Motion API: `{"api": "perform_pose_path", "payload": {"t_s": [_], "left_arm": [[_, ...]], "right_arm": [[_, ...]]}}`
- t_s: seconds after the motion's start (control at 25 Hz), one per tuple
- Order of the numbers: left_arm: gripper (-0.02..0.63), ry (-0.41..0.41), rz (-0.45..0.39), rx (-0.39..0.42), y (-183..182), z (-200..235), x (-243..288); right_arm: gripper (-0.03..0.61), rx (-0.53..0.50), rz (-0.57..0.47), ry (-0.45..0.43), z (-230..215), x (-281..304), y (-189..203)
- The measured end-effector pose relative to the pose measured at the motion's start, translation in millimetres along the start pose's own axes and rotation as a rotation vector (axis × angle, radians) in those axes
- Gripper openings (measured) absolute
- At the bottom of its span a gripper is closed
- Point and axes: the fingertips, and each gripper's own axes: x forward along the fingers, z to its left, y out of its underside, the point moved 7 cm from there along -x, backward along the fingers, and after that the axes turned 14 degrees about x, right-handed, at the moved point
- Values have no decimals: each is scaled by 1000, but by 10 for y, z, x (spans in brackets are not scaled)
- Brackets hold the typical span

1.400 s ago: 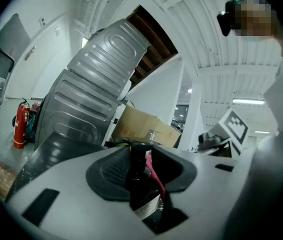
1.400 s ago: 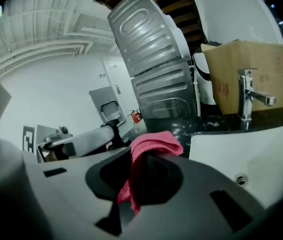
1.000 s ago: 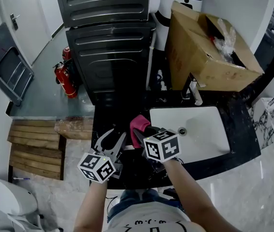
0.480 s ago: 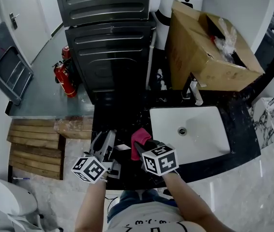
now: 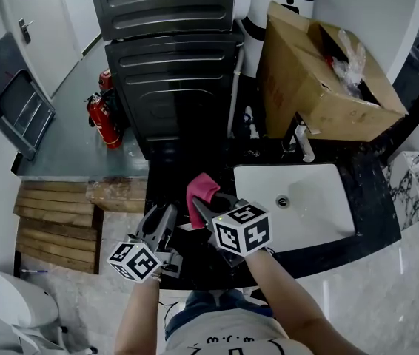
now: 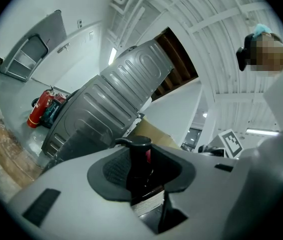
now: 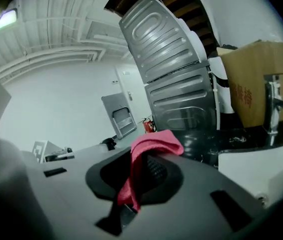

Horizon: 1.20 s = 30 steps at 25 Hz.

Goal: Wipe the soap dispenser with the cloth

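Observation:
The soap dispenser [image 6: 140, 166] is a dark bottle with a black pump and a white label. It stands between the pads of my left gripper [image 6: 141, 176], which is shut on it; the jaws have just been closing a little on the bottle. In the head view the left gripper [image 5: 161, 219] is at the counter's near left edge, where the dark bottle hardly shows. My right gripper [image 5: 203, 207] is just to its right, shut on the pink cloth [image 5: 200, 188]. In the right gripper view the cloth [image 7: 150, 145] drapes over the jaws of the right gripper [image 7: 137, 180].
A white sink [image 5: 320, 220] with a chrome faucet [image 5: 302, 143] is set in the black counter [image 5: 372, 198] at right. An open cardboard box [image 5: 320, 72] stands behind it. Dark stacked appliances [image 5: 172, 87] rise at the back, with a red fire extinguisher [image 5: 100, 117] on the floor at left.
The right gripper dipped toward me, then rose and shifted left with the cloth. The left gripper drew left and rolled, so its jaws look narrower from above.

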Motion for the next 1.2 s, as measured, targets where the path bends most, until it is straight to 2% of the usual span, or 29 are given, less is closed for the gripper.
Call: {"api": "perform_pose_path", "payload": {"t_s": [0.08, 0.32, 0.48, 0.68, 0.84, 0.96, 1.08, 1.2], "left_arm": [[133, -8, 5, -4, 4, 15, -31], [132, -17, 7, -5, -6, 39, -62], [132, 8, 36, 86, -39, -48, 27], [132, 73, 78, 212, -65, -153, 223], [130, 175, 123, 329, -34, -256, 421], [132, 326, 150, 454, 41, -392, 579], [133, 448, 181, 537, 85, -478, 646], [135, 453, 209, 570, 52, -469, 619]], "right_arm": [[49, -11, 21, 35, -60, 59, 48], [49, 54, 43, 173, -374, 19, 293], [49, 63, 104, 253, -524, -55, 419], [49, 128, 43, 276, -639, -332, 351], [49, 156, -27, 277, -675, -572, 257], [49, 170, -66, 283, -698, -693, 215], [49, 180, -81, 294, -739, -770, 214], [49, 194, -82, 307, -795, -836, 238]]}}
